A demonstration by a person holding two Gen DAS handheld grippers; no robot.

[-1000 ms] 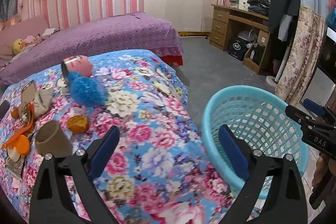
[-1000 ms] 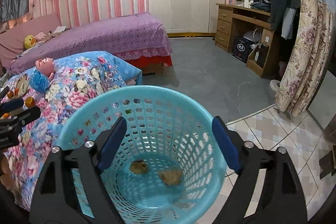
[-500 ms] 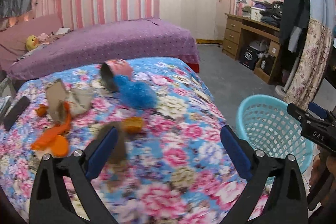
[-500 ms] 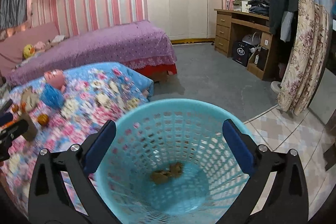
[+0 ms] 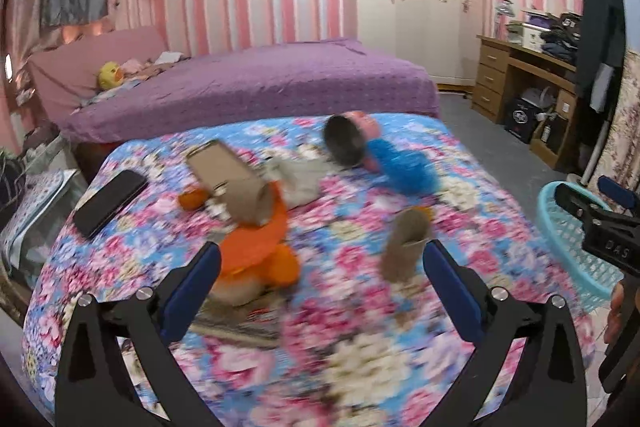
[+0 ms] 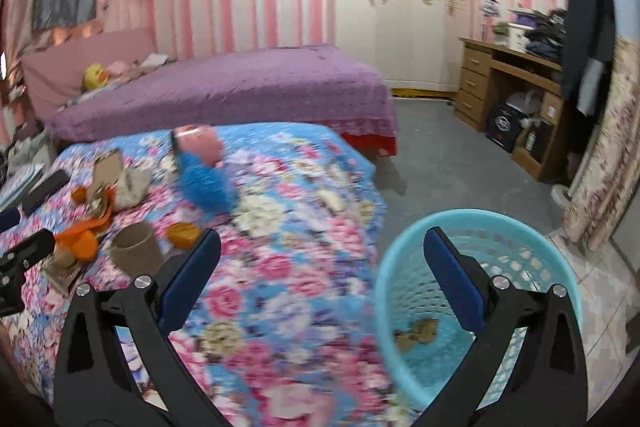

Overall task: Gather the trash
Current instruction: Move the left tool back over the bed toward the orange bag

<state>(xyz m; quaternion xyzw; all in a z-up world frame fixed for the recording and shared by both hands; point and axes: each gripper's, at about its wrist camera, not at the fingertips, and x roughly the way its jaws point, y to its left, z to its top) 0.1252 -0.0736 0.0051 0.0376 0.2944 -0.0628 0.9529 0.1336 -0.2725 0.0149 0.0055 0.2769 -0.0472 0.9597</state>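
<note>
Trash lies on the floral bedspread: a cardboard tube, a flat cardboard box, orange peel scraps and crumpled paper. My left gripper is open and empty, low over the bed, just short of the tube and peel. The turquoise basket stands on the floor right of the bed, with brown scraps in its bottom. My right gripper is open and empty, above the bed's edge and the basket's left rim. The tube and peel also show in the right wrist view.
A doll head with blue hair and a black phone lie on the floral bed. A purple bed stands behind. A wooden desk and curtain line the right side, with grey floor between.
Both grippers have swung left, away from the basket toward the bed. The left now faces the trash pile; the basket has slid to the right edge of its view. Both stayed open.
</note>
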